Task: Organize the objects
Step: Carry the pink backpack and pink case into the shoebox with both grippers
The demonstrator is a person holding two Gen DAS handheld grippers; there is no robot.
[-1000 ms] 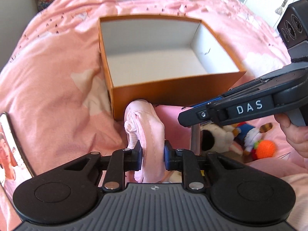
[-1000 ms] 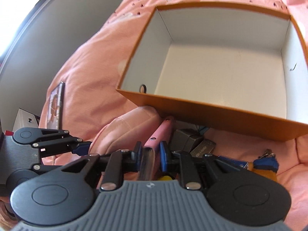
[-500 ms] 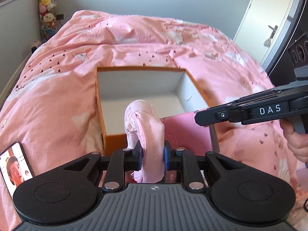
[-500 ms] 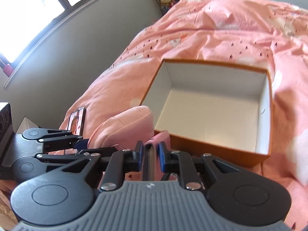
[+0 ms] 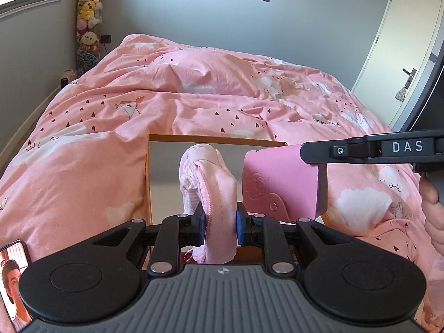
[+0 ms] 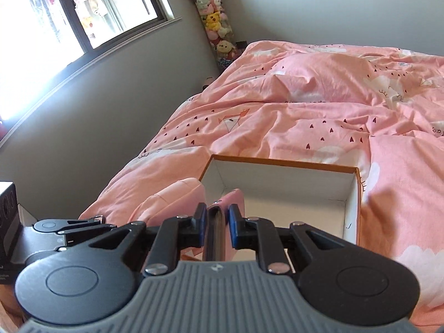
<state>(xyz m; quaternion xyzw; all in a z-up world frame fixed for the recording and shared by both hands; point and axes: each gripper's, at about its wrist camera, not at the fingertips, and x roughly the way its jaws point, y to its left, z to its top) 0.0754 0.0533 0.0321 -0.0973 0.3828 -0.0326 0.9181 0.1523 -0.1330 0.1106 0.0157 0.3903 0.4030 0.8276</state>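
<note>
Grippers both clamp cargo: our left gripper [image 5: 219,219] pinches a soft, floppy pink pouch [image 5: 211,183] mid-body, our right gripper [image 6: 217,223] a stiff pink wallet [image 5: 280,183], orange box [image 6: 358,194] at twelve o'clock.

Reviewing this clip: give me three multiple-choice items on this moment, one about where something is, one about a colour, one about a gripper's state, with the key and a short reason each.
1. Where is the phone with a face on its screen?
A. inside the box
B. on the bedding at the lower left of the left wrist view
C. in the right gripper

2. What colour is the outside of the open box?
A. orange
B. blue
C. green

3. What is the state of the left gripper?
A. open and empty
B. shut on the pink fabric pouch
C. shut on a plush toy

Key:
1 B: the phone lies at the frame's lower left edge on the pink bedding.
2 A: the box rim and outer wall are orange, its inside white.
3 B: both pads press the pouch's sides, while the right gripper clamps a pink wallet.
</note>
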